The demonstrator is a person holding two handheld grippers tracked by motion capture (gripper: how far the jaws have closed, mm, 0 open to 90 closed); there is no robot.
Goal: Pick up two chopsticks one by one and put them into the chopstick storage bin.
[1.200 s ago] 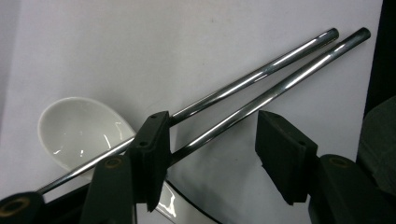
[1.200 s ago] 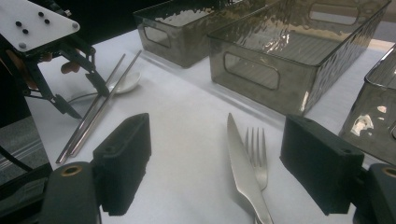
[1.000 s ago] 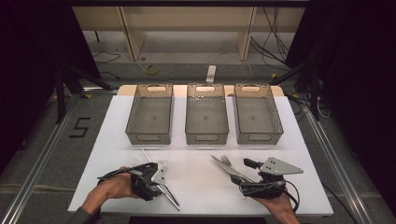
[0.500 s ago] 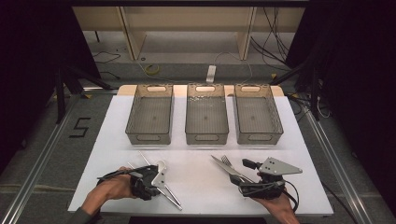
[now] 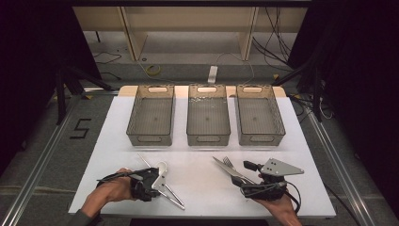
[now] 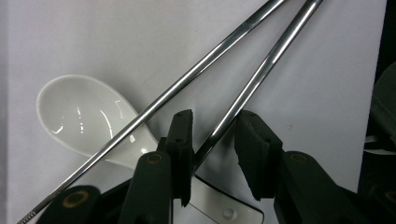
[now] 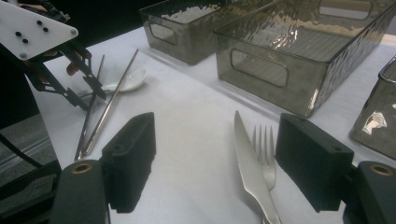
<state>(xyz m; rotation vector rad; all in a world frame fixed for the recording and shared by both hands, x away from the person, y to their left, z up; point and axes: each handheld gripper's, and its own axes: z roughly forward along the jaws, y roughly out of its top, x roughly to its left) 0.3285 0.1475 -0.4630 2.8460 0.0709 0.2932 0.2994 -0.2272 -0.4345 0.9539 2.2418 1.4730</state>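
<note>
White tabletop (image 5: 197,188): your left gripper (image 6: 212,140), jaws just closing, straddles one steel chopstick (image 6: 254,84) at seven o'clock, not yet pinched. Thin, stiff, slippery; grip mid-shaft. Right gripper (image 7: 215,154) stands wide, empty.

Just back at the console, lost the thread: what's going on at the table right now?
A person works two handheld grippers over cutlery on the white table. The left gripper has just been closing around one metal chopstick, which sits between its jaws beside the white spoon. The right gripper is open over a knife and fork. Three bins are empty.
</note>
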